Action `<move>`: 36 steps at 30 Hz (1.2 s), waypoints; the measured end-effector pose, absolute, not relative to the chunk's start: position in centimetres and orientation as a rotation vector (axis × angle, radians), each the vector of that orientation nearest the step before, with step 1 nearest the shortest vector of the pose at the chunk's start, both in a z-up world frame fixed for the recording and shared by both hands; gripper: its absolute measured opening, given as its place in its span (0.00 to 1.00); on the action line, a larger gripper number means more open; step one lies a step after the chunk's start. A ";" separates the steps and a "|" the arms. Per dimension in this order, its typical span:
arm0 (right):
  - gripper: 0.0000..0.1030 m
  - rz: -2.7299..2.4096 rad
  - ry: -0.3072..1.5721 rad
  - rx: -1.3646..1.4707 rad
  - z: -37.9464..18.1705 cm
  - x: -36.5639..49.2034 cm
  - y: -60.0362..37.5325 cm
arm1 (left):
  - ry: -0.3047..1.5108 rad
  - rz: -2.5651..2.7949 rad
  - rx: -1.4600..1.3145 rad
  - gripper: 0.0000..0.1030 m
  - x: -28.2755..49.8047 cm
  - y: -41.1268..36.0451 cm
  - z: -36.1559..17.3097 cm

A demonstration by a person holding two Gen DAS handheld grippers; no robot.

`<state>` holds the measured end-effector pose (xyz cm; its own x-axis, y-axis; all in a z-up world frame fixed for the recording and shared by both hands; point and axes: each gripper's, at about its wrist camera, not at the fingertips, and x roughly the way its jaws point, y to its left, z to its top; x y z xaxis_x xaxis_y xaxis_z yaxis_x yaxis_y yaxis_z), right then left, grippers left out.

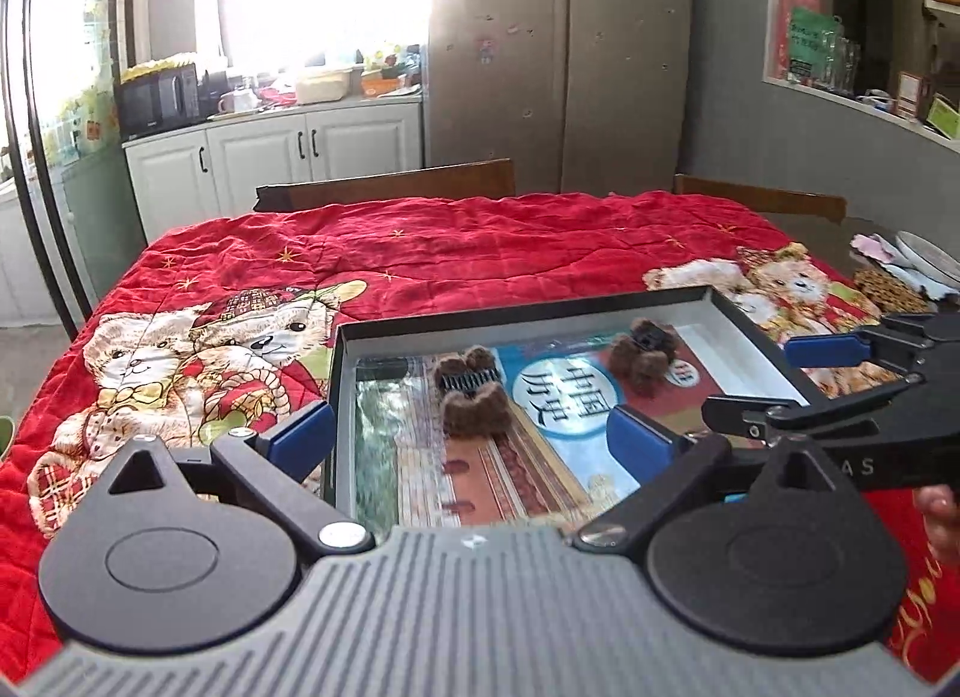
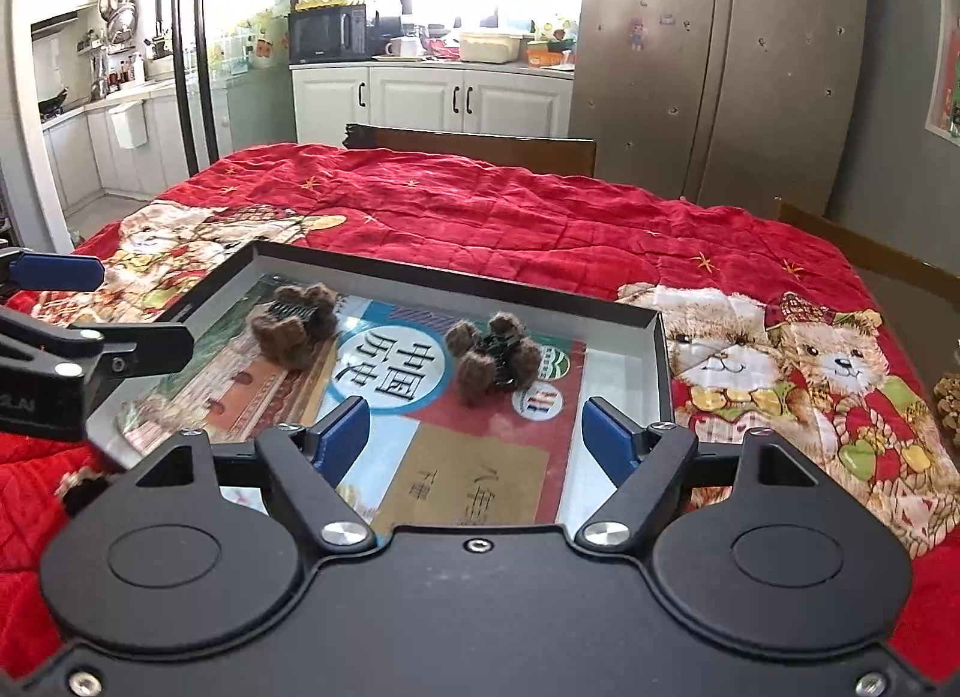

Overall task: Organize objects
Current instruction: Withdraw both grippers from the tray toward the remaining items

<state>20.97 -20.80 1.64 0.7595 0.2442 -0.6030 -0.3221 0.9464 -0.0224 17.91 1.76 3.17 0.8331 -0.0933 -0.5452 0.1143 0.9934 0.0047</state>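
A shallow black-rimmed box (image 1: 757, 318) (image 2: 659, 349) lies on the red quilt. Inside it a book (image 1: 561, 397) (image 2: 384, 379) with a blue circle and Chinese characters lies flat. Two brown fluffy hair clips rest on the book: one toward the left (image 1: 471, 397) (image 2: 294, 325), one toward the right (image 1: 642, 352) (image 2: 495, 358). My left gripper (image 1: 471, 436) hovers open over the box's near left part, nothing between its blue pads (image 1: 300, 433). My right gripper (image 2: 477, 436) stands open above the book's near end, also empty. Each gripper shows in the other's view: right gripper (image 1: 774, 379), left gripper (image 2: 144, 307).
A red quilt with teddy bears (image 1: 198, 361) (image 2: 780, 361) covers the table. Wooden chair backs (image 1: 384, 184) (image 2: 480, 148) stand at the far edge. Plates (image 1: 930, 259) and a brown patterned item (image 1: 885, 286) sit at the right. A person's fingers (image 1: 939, 511) show at the right edge.
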 end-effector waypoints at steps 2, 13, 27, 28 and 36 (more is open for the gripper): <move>0.75 0.316 0.641 -0.123 1.6 20.1 -21.0 | 0.572 -0.128 0.044 0.98 16.9 1.9 3.4; 0.74 0.393 0.612 -0.166 1.7 13.5 -21.4 | 0.564 -0.218 0.100 0.98 11.4 2.5 3.1; 0.54 0.474 0.641 -0.212 -0.5 6.5 -21.1 | 0.614 -0.311 0.137 0.98 6.8 2.8 0.4; 0.51 0.476 0.648 -0.210 -0.9 6.2 -21.1 | 0.617 -0.321 0.140 0.98 6.6 2.7 0.2; 0.40 0.504 0.682 -0.210 -2.8 5.3 -20.9 | 0.655 -0.356 0.165 0.86 6.1 2.1 -1.9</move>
<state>5.26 -20.88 -2.82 0.6623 0.3753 -0.6484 -0.5098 0.8600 -0.0230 6.08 2.05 -1.87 0.7350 -0.2712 -0.6215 0.3742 0.9266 0.0383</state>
